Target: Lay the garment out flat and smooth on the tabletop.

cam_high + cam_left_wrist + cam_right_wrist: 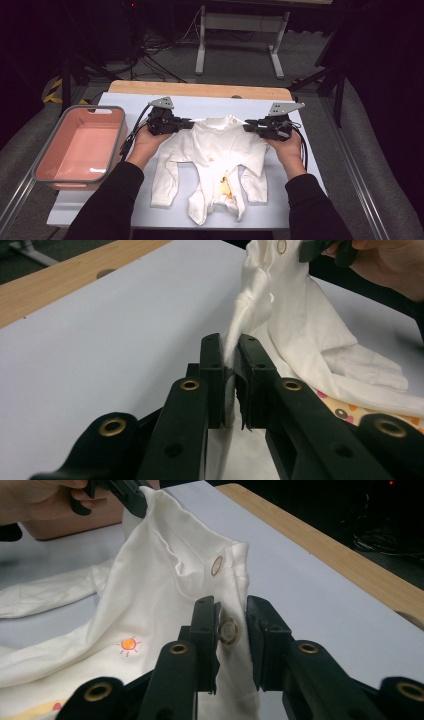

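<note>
A white baby onesie (215, 155) with small orange and yellow prints lies front-up on the pale table (100, 210), legs toward me. My left gripper (190, 122) is shut on its left shoulder; in the left gripper view the jaws (230, 355) pinch a thin fold of the cloth (300, 325). My right gripper (247, 125) is at the other shoulder. There the jaws (231, 605) stand a little apart, with the snap-button edge (228, 630) of the onesie (150, 580) filling the gap. The neckline is stretched between the two grippers and raised slightly off the table.
An empty pink bin (75, 150) with a grey rim stands at the table's left. A wooden strip (200, 90) runs along the table's far edge. On the floor beyond are a metal stand (240, 40) and cables.
</note>
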